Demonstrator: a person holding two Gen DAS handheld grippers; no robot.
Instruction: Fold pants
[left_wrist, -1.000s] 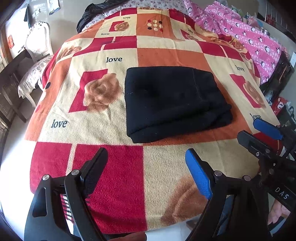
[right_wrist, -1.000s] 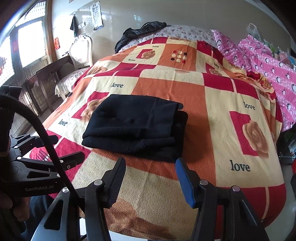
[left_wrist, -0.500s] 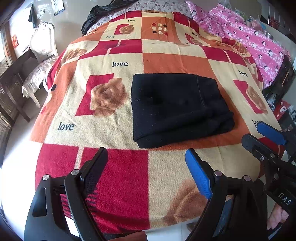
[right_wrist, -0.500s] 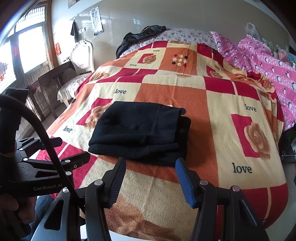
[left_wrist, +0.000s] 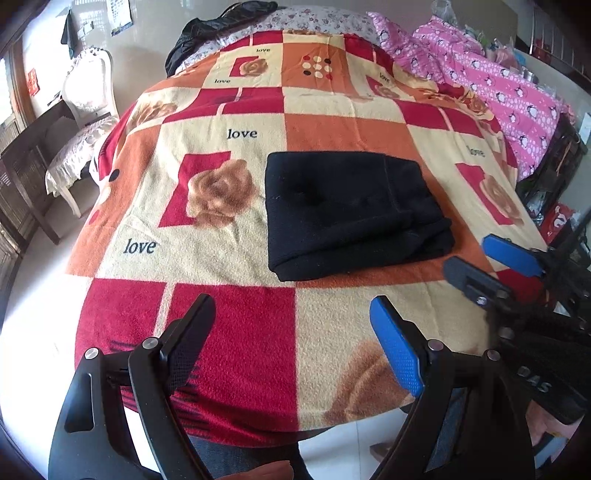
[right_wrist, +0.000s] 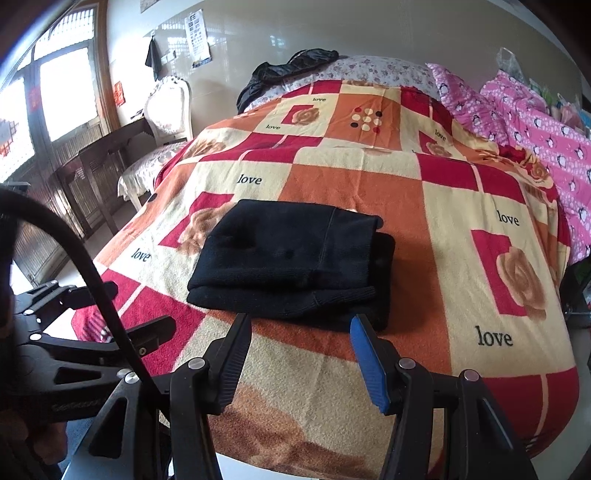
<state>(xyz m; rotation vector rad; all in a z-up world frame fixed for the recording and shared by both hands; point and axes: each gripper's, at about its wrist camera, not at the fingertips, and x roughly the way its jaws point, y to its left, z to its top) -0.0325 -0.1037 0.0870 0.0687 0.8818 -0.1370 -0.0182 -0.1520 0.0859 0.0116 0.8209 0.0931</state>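
Black pants (left_wrist: 347, 210) lie folded into a compact rectangle on the patchwork blanket (left_wrist: 236, 229) of the bed; they also show in the right wrist view (right_wrist: 295, 258). My left gripper (left_wrist: 291, 314) is open and empty, held near the bed's front edge, well short of the pants. My right gripper (right_wrist: 301, 325) is open and empty, its tips just short of the pants' near edge. The right gripper also shows at the right of the left wrist view (left_wrist: 491, 262), and the left gripper at the left of the right wrist view (right_wrist: 133, 310).
A pink penguin-print quilt (left_wrist: 509, 99) lies along the bed's right side. A dark garment (left_wrist: 221, 22) lies at the head. A white chair (left_wrist: 85, 122) and a dark wooden table (right_wrist: 96, 162) stand left of the bed. Clutter (left_wrist: 554, 206) sits on the floor at right.
Both grippers have drawn back from the bed and risen a little, so the pants look farther off. The folded pants have not moved. Both grippers stay open.
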